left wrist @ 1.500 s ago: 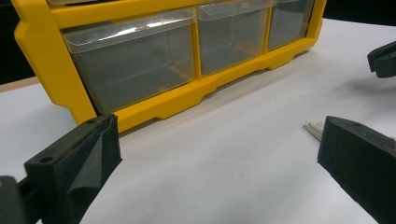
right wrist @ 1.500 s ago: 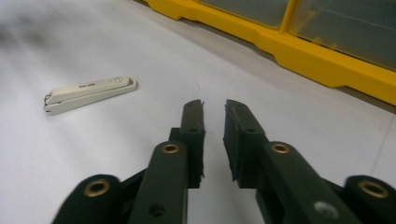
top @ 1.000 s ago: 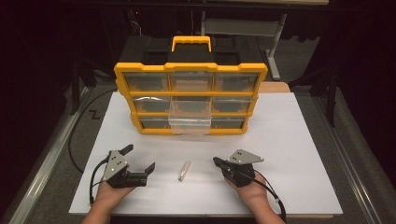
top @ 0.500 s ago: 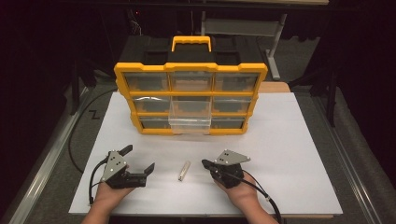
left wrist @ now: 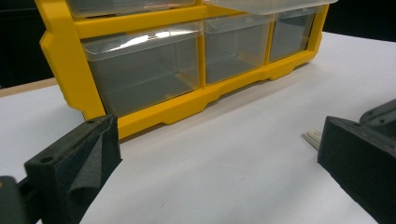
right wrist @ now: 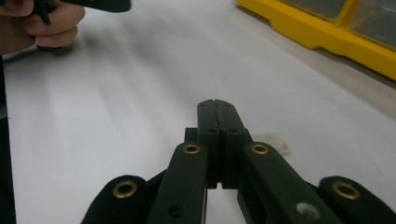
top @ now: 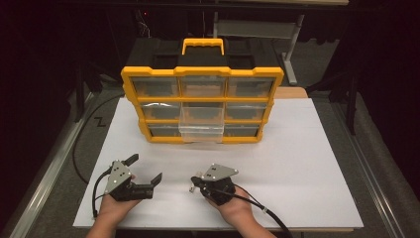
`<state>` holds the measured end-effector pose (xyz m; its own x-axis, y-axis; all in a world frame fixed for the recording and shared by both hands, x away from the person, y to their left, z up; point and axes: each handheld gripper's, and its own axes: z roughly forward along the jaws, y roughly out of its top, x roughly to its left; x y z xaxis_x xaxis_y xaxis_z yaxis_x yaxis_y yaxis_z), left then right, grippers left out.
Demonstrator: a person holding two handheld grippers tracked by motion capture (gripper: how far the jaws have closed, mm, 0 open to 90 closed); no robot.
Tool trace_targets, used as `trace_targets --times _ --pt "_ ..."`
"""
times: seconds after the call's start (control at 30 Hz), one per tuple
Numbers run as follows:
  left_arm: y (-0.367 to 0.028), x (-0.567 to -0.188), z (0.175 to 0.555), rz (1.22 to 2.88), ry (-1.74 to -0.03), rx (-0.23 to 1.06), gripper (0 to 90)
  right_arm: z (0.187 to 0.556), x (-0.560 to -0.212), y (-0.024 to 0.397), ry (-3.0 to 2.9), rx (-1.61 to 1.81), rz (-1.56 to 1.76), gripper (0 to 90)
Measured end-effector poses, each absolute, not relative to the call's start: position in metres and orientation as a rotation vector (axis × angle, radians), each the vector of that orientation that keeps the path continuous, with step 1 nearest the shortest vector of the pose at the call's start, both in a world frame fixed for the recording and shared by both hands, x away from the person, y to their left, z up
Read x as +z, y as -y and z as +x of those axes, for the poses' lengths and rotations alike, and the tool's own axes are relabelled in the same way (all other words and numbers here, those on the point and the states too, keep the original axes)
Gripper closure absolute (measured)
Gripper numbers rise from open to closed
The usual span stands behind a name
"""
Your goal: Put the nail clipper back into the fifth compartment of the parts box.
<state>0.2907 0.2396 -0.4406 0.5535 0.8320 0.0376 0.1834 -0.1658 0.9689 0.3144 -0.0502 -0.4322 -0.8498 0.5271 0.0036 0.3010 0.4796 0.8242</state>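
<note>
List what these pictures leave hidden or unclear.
- Small pale object: high view, under the right gripper; right gripper view, blurred beside the shut jaws; left gripper view, cut off behind a jaw pad.
- Organizer drawer contents: too dim through the clear fronts.

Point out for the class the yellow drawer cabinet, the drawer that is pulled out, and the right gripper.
Yellow drawer cabinet (top: pixel 203 73): high view, on the frame's top rail.
Pulled-out drawer (top: pixel 201 128): high view, on its clear front wall.
Right gripper (right wrist: pixel 217 107): right gripper view, at the closed jaw tips.
</note>
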Motion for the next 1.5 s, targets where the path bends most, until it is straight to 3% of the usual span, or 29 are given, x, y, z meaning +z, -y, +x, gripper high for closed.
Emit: trace_targets --times 0.47,1.5 --pt "-0.238 -0.441 0.291 1.685 -0.839 0.721 0.3 0.309 -0.448 0.019 -2.568 1.16 0.635 90.0" --pt "-0.235 -0.44 0.29 1.696 -0.82 0.718 0.3 0.324 -0.447 0.084 -2.497 1.084 0.796 90.0"
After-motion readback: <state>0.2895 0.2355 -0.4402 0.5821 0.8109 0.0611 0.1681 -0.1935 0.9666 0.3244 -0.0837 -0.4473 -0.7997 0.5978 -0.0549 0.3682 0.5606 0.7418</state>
